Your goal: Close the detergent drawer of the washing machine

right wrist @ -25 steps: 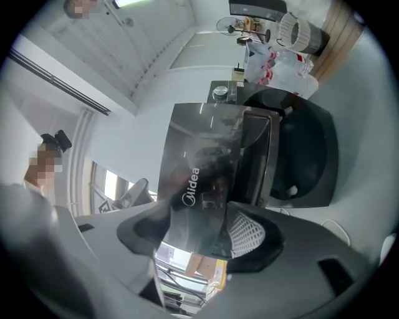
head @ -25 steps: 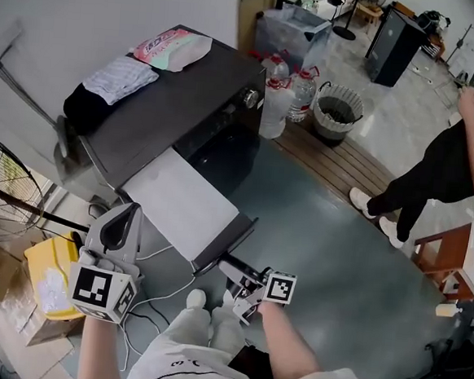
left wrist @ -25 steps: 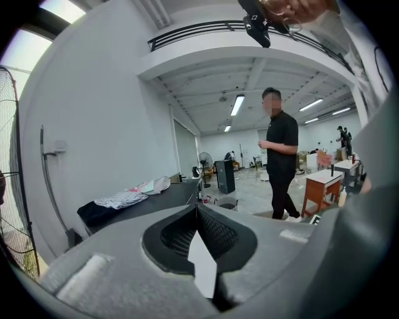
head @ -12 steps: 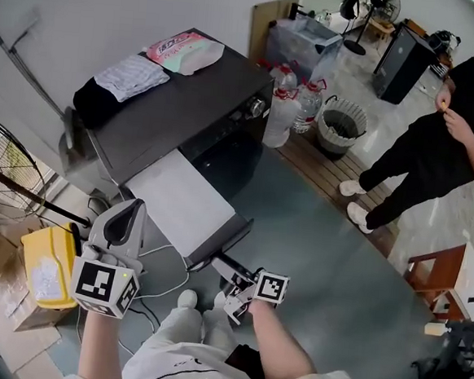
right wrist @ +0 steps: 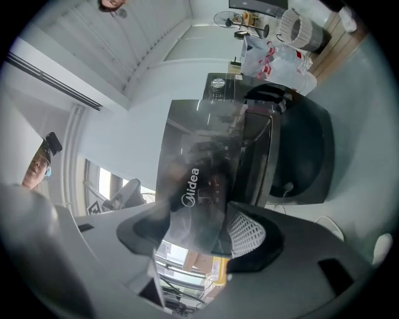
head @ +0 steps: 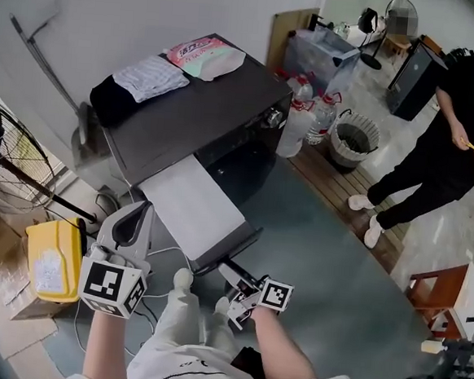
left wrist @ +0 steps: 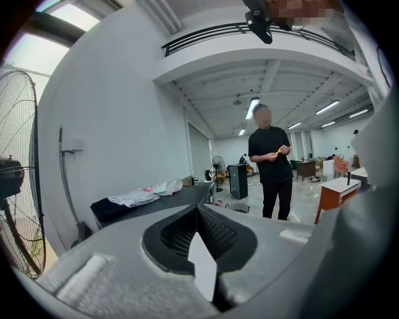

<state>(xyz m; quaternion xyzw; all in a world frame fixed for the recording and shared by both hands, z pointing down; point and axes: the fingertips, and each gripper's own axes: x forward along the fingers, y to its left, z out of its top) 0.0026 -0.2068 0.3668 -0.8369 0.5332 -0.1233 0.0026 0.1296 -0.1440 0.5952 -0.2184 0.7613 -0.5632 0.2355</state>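
Right gripper (head: 232, 272) is clamped on the dark, Midea-marked front panel of the detergent drawer (head: 196, 208), which stands pulled out of the washing machine (head: 198, 112) directly ahead of it; left gripper (head: 137, 216), off to its left, has its jaws together, empty.

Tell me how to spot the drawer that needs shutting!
Find the big dark washing machine against the white wall, clothes piled on top. Sticking out of its front is the detergent drawer: a long white slab with a dark end panel, the only white part of that dark machine.
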